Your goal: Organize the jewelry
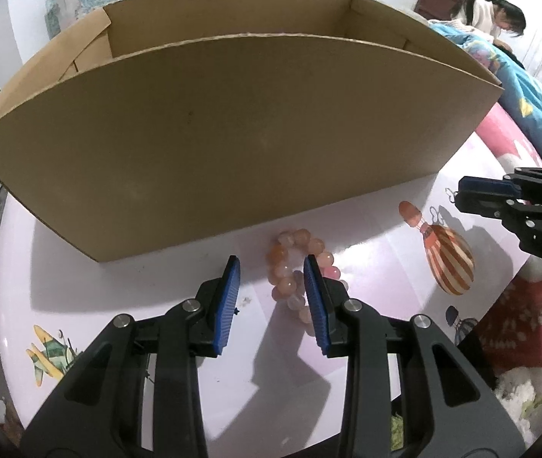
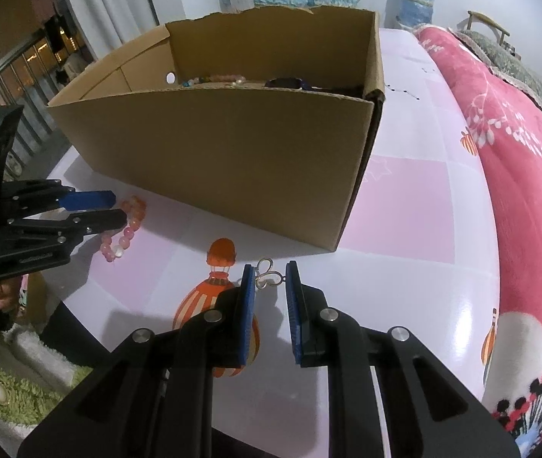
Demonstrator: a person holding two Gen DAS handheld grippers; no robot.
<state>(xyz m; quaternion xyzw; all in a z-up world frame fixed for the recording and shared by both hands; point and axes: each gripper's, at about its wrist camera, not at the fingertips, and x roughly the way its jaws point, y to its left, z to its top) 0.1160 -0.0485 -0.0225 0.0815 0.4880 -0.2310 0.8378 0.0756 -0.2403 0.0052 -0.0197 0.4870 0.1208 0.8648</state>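
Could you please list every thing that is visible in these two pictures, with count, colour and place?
Cardboard box: one, brown, open, at table's far side; beaded jewelry shows inside.
Bead bracelet: one, pink-orange, on table before the box.
Metal trinket: one, silver, on table.
Table: one, white-pink, balloon prints.
Blanket: one, red, right of table.
Seated person: one, dark hair, background.
Left tongs: open, around the bracelet.
Right tongs: open, around the trinket.

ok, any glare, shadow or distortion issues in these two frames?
Left wrist view: fisheye bows the cardboard box edges; hard shadows under it and the left tool. Right wrist view: soft glare on the glossy table; silver earring small but sharp.
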